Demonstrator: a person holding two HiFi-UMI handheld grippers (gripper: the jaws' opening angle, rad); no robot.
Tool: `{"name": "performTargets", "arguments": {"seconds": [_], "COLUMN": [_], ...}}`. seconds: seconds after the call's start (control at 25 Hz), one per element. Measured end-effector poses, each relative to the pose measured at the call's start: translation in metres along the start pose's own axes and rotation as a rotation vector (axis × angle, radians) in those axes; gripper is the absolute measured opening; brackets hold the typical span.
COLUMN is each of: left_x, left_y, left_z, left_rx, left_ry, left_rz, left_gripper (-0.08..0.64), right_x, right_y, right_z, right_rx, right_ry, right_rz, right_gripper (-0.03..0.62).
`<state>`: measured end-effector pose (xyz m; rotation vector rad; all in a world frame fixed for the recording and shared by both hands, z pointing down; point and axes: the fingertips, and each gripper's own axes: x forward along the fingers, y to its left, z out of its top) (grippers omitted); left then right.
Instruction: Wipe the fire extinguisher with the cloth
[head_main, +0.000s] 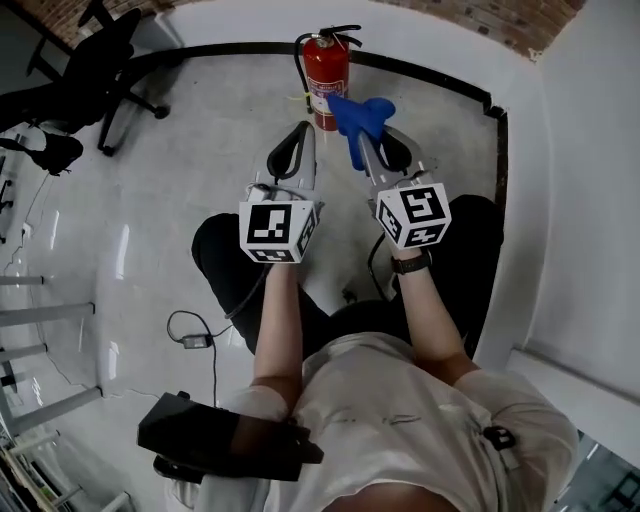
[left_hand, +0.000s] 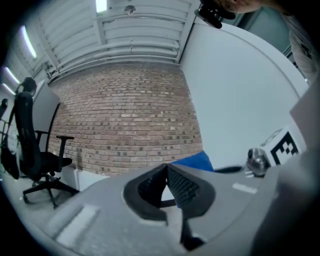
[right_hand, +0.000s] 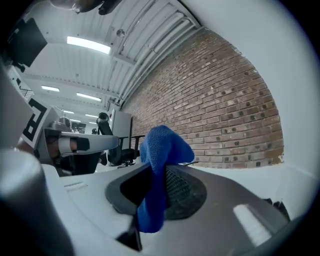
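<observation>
A red fire extinguisher (head_main: 326, 76) with a black handle and hose stands upright on the floor against the far wall. My right gripper (head_main: 358, 138) is shut on a blue cloth (head_main: 360, 116), which bunches out past the jaw tips just right of and below the extinguisher's body. In the right gripper view the blue cloth (right_hand: 159, 170) hangs pinched between the jaws. My left gripper (head_main: 305, 134) is held beside it, jaws shut with nothing between them, a little below the extinguisher. The left gripper (left_hand: 166, 175) points at the brick wall.
A black office chair (head_main: 95, 65) stands at the far left. A black baseboard strip (head_main: 430, 78) runs along the white wall. A cable and small adapter (head_main: 195, 341) lie on the grey floor near the person's knees. A brick wall (left_hand: 125, 120) rises behind.
</observation>
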<state>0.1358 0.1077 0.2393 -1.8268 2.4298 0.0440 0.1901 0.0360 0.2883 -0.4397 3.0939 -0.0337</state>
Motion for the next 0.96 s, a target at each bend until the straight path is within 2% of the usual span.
{"name": "performTargets", "arguments": {"seconds": [0.28,0.64,0.96], "left_x": [-0.009,-0.009,-0.014], "left_y": [0.004,-0.012,-0.008], "left_z": [-0.007,-0.009,-0.012], "left_rx": [0.009,0.028,0.033], "left_ry": [0.009,0.023,0.035], "left_rz": [0.081,0.048,0.044], "left_gripper": [0.0,0.0,0.002], "right_x": [-0.002,-0.014,-0.01], "right_y": [-0.023,-0.04,-0.031], "right_z": [0.005,0.008,0.005], "right_rx": [-0.023,-0.002,-0.002], "right_ry": [-0.009,-0.032,-0.035], "right_rz": [-0.009,-0.029,-0.023], "right_gripper": [0.066,0.066,0.066]}}
